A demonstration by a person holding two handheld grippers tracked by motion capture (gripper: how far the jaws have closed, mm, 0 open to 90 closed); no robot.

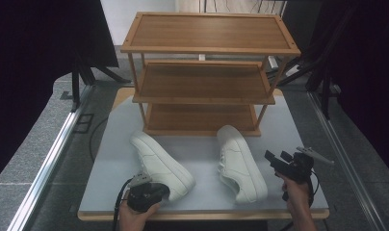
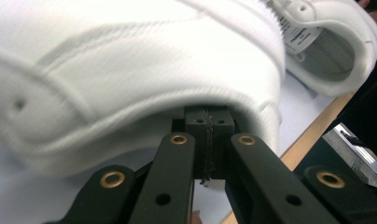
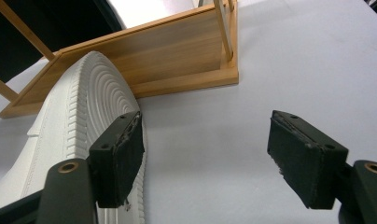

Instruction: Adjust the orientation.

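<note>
Two white shoes, left shoe and right shoe; brown wooden rack; pale grey tabletop; black grippers.

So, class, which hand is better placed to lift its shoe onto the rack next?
Left, probably. The left gripper has its fingers shut right against the heel of the left shoe. The right gripper stands open beside the right shoe, which is not between its fingers.
</note>
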